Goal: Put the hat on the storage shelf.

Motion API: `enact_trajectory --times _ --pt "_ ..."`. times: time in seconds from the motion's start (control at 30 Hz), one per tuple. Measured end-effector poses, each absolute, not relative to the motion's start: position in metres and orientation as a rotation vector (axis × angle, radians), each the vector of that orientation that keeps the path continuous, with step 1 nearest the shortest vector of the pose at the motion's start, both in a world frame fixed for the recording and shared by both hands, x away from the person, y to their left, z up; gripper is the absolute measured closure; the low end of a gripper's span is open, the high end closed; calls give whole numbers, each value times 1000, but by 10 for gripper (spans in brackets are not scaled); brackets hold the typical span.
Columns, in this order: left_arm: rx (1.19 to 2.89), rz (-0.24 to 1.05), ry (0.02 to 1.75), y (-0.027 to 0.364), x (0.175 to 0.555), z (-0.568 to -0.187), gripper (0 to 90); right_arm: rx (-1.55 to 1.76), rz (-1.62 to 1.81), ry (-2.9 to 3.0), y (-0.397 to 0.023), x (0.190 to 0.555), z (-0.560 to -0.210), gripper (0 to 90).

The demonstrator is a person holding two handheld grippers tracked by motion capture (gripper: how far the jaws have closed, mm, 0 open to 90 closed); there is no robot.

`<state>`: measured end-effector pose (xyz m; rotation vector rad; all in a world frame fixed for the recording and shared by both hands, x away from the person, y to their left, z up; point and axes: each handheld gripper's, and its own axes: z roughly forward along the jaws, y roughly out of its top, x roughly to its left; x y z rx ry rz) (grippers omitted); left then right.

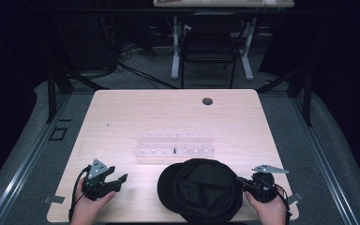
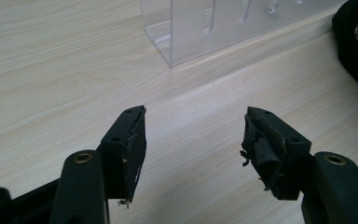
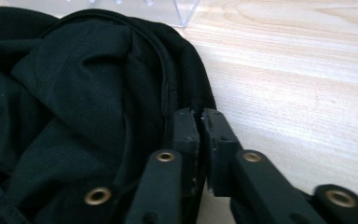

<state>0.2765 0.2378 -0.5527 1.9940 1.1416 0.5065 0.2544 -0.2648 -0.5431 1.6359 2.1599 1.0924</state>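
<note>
Grippers flank a black cap (image 1: 199,190) at the worktop's (image 1: 122,117) near edge: the right gripper (image 3: 199,119) is pinched on the cap's rim, seemingly to steady it, the left gripper (image 2: 193,140) waits spread apart before a clear acrylic rack (image 1: 174,146).

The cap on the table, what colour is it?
Black all over; the cap shows best in the right gripper view, up close beside the right tool.

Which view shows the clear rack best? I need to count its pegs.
The high view: the whole clear rack shows, both rows. The left gripper view has one end; the right gripper view catches a corner past the black cap.
</note>
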Motion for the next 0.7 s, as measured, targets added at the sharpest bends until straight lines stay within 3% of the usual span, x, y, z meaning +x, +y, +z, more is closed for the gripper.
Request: enact_trajectory --times 0.7 --pt "2022 504 1107 233 276 -554 415 1698 815 2418 -270 288 -511 869"
